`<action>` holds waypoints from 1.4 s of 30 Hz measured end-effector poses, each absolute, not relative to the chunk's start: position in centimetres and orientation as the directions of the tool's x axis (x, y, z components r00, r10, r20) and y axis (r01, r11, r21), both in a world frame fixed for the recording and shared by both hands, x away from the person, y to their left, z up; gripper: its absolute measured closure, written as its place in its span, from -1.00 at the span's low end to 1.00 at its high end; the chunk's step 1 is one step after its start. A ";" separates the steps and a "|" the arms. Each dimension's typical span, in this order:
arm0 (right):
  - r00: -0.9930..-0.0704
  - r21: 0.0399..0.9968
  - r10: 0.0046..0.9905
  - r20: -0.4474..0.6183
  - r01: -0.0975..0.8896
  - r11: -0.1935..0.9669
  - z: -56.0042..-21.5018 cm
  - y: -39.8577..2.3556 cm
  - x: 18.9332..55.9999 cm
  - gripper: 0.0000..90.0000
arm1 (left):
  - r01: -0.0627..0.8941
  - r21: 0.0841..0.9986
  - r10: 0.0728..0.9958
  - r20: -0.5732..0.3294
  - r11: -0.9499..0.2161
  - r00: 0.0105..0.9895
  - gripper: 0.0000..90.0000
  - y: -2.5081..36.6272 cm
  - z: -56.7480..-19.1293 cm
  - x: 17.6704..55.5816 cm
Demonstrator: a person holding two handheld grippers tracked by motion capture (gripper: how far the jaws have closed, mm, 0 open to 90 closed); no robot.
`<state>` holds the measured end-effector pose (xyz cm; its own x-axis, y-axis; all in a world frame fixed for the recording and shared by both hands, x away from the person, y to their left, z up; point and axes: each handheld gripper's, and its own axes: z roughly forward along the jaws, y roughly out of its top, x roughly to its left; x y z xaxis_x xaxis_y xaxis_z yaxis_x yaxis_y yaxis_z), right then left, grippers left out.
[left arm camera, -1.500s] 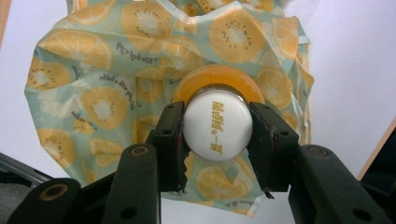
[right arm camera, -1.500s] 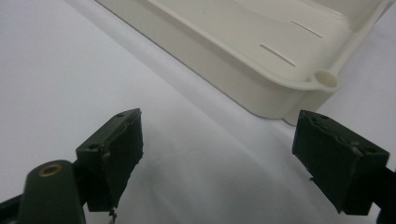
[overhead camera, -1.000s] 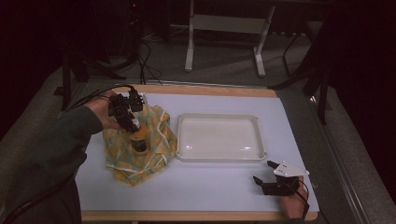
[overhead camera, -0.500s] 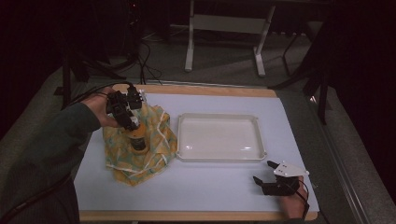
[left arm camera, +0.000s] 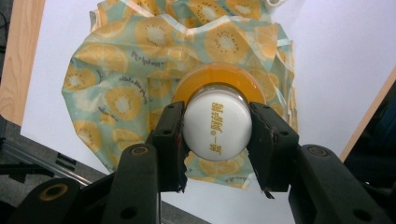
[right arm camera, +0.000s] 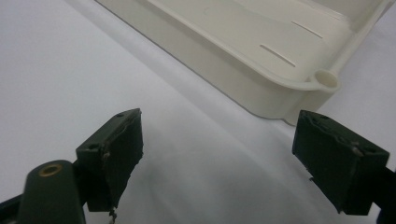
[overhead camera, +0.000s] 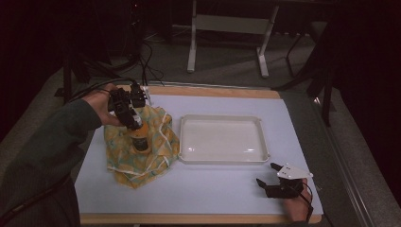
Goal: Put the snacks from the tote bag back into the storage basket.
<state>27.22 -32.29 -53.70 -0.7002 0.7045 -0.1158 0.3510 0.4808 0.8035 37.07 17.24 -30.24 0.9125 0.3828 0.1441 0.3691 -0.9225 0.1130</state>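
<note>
High view: the left hand-held gripper (overhead camera: 135, 126) grips a bottle over a patterned cloth while the right one rests by the tray.
High view puts the left hand-held gripper on the white cap of an orange bottle (overhead camera: 140, 141) that stands upright on a yellow fruit-print cloth (overhead camera: 156, 151) at the left of the counter (overhead camera: 213, 189); a white tray (overhead camera: 221, 140) lies just right of the cloth, and the right hand-held gripper (overhead camera: 265, 174) sits low near the counter's front right corner, well apart from the bottle. Left gripper view looks straight down: both black jaws press the sides of the white cap (left arm camera: 216, 123), clenched on it, with the orange bottle body and cloth beneath. Right gripper view shows the right jaws spread wide, released, nothing between them, the tray's corner just ahead.
</note>
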 end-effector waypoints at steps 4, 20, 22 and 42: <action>-0.701 0.804 0.704 -0.116 0.350 0.481 -53.7 -32.3 27.2 -0.65 | 0.365 0.126 0.381 0.146 -0.923 0.913 0.31 16.9 -29.7 37.0; -0.702 0.804 0.702 -0.116 0.349 0.482 -53.7 -32.3 27.2 -0.65 | 0.323 0.143 0.343 0.151 -0.936 0.927 0.31 14.5 -28.7 37.3; -0.702 0.803 0.702 -0.116 0.349 0.482 -53.7 -32.3 27.2 -0.65 | 0.322 0.150 0.343 0.153 -0.935 0.927 0.31 14.3 -28.6 37.3; -0.703 0.804 0.702 -0.115 0.349 0.482 -53.7 -32.3 27.3 -0.65 | 0.279 0.139 0.299 0.152 -0.950 0.942 0.31 10.7 -28.3 38.0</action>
<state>27.25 -32.31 -53.71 -0.7032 0.7016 -0.1153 0.3491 0.4819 0.8037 38.00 10.65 -28.28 0.9423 0.2985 0.1516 0.2786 -0.9502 0.1395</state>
